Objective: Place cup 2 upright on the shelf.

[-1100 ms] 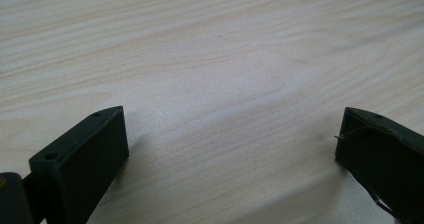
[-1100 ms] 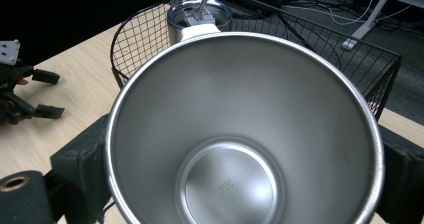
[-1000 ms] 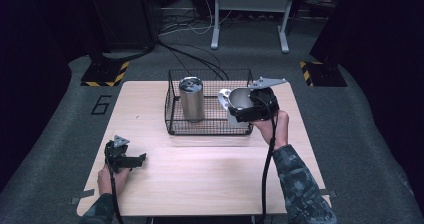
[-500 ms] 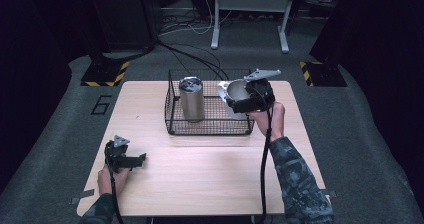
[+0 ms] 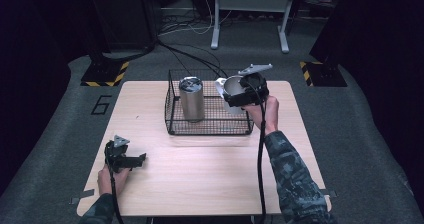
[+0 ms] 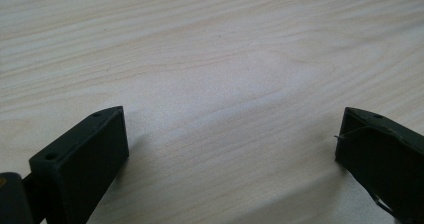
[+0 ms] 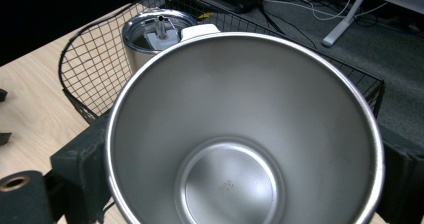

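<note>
The right gripper (image 5: 239, 95) is clamping an open steel cup (image 7: 240, 134), with one black jaw pressing against each side of the cup wall. In the right gripper view, the cup is facing the camera mouth-first, so its bare, polished interior and flat bottom are showing. In the high view, the cup (image 5: 231, 88) is being held above the right end of the wire basket (image 5: 172, 109), tilted, with a white handle-like part projecting at its far side. Whether the cup is touching the basket wire is not discernible.

The wire basket is sitting on the wooden table (image 5: 200, 184), near the middle of the far edge. A lidded steel tumbler (image 5: 191, 99) is standing upright inside the left portion of the basket. In the right gripper view, the tumbler (image 7: 150, 34) is appearing just beyond the cup rim, with a clear lid carrying a grey slider.

The left gripper (image 5: 131, 161) is resting on the table near the near-left corner, well apart from the basket, with the person's left hand (image 5: 107, 176) gripping it from behind. In the left gripper view, its jaws are standing wide apart, with nothing but bare wood grain between them. A cable is trailing from each gripper toward the near edge.
</note>
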### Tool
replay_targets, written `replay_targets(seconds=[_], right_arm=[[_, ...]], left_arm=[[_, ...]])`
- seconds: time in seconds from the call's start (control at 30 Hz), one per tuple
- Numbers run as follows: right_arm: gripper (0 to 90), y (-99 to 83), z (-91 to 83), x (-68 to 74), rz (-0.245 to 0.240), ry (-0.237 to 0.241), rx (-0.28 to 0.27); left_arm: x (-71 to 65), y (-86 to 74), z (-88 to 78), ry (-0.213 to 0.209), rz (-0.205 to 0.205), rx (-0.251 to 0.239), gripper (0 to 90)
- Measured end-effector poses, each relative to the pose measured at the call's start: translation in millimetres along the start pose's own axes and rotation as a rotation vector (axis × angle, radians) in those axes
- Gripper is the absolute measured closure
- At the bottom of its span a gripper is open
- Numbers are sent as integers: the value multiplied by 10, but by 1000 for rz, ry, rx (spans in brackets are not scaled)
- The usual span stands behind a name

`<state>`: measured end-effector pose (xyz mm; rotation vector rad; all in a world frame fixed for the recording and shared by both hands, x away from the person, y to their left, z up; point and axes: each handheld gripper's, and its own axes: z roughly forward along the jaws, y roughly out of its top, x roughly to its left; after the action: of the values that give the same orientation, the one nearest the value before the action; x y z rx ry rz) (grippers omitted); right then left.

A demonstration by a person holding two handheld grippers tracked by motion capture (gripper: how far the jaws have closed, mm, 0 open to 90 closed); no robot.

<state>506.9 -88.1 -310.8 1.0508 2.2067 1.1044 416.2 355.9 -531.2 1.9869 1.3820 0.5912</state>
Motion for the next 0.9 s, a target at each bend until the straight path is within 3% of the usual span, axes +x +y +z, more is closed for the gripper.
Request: replay_targets(seconds=[0.6, 0.83, 0.9], right_arm=[[61, 79, 422, -64, 35, -26, 65], [61, 76, 444, -63, 32, -30, 66], [61, 57, 601, -82, 46, -43, 100]], left_arm=[[-3, 0, 3, 1, -5, -4, 3], [0, 0, 0, 0, -1, 0, 3], [-1, 1, 2, 1, -2, -1, 3]])
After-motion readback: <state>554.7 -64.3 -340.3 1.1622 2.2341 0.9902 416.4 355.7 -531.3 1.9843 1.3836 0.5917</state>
